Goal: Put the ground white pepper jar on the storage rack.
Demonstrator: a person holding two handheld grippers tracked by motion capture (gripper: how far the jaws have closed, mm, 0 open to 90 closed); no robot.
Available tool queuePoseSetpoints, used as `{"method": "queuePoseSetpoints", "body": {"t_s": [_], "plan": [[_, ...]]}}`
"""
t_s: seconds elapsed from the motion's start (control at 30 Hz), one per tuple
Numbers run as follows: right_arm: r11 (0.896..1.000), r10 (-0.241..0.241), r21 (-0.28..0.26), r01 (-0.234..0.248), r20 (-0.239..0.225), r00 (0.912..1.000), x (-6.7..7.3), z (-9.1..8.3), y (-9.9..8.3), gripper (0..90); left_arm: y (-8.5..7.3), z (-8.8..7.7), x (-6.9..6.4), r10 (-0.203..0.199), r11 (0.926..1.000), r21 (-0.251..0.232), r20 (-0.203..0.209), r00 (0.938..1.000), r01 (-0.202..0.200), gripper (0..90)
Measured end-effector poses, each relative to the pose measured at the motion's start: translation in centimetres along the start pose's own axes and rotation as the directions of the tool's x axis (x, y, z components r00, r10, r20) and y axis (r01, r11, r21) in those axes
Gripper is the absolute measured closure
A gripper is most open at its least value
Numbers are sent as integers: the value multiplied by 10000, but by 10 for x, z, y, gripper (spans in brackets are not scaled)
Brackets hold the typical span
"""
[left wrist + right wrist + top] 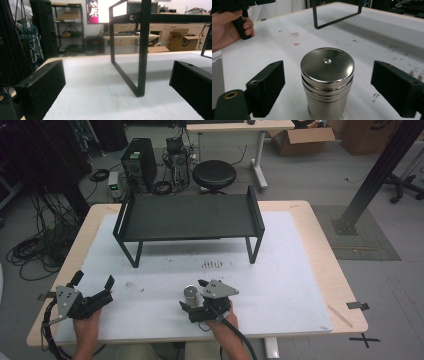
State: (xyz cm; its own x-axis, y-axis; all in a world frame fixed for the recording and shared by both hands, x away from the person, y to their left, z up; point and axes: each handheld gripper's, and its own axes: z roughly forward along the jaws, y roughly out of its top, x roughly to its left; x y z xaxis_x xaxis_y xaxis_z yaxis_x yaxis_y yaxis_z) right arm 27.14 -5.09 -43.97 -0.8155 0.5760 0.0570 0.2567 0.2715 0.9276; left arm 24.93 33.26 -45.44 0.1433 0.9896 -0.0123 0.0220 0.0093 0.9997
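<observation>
Unlabelled steel canister (327, 82) stands between open jaws.

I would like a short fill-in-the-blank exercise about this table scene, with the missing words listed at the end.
1. The metal cylinder stands upright between the jaws of the ______ gripper.
2. The pads of that gripper do not yet ______ the cylinder; a gap shows on each side.
3. The black shelf rack stands on the white mat at the ______ side of the table from the person.
4. The jaws of the left gripper stand open with ______ between them.

Missing words: right; touch; far; nothing
</observation>
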Motion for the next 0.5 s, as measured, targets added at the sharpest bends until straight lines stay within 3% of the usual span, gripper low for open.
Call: {"method": "queuePoseSetpoints", "body": {"t_s": [0.5], "plan": [[9989,455,157,-449,-445,9980,-1,3,-3,317,0,0,0,4,10000,-4,-2,10000,-4,8]]}}
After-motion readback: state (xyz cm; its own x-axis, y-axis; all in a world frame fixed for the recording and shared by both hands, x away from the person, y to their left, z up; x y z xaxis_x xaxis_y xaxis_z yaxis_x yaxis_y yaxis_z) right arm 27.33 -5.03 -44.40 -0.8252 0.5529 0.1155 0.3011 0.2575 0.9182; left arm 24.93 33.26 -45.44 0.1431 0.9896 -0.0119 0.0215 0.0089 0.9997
